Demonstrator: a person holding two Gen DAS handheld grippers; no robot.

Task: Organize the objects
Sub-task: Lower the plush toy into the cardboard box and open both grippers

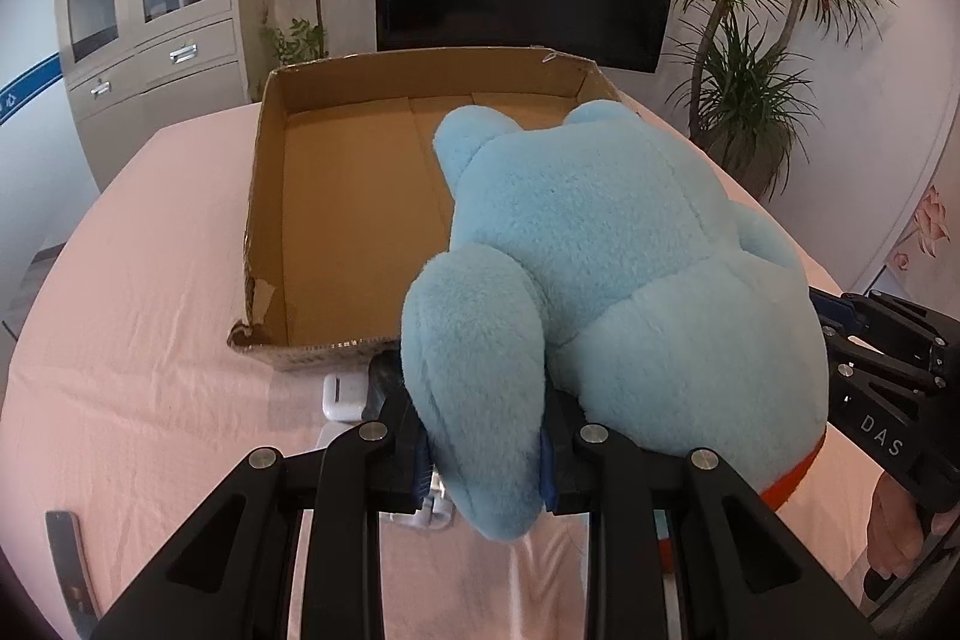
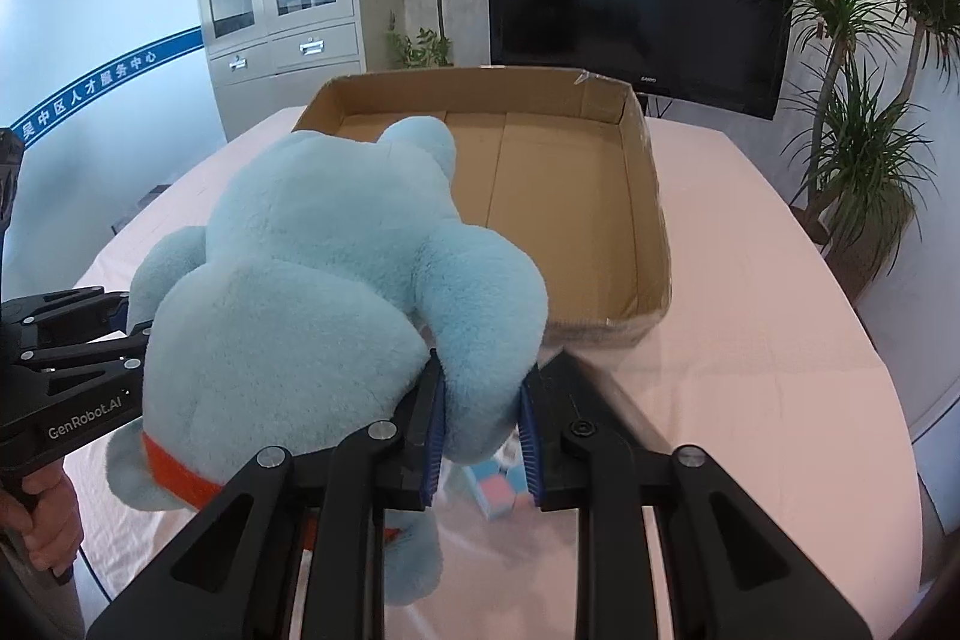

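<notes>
1. Above the pink table [image 1: 150, 280], a blue plush toy [image 1: 600, 244] hangs between both grippers, close before the cardboard box [image 1: 264, 196].
2. Left gripper [image 1: 486, 454] pinches one plush limb; right gripper [image 2: 480, 436] pinches another limb.
3. Inside the box, the floor looks bare, so I judge that nothing is sorted yet.
4. On the table, a white earbud case [image 1: 342, 394] and a pink-and-blue cube [image 2: 498, 496] wait.
5. What is left, I think: put the toy in, then the small things.
</notes>
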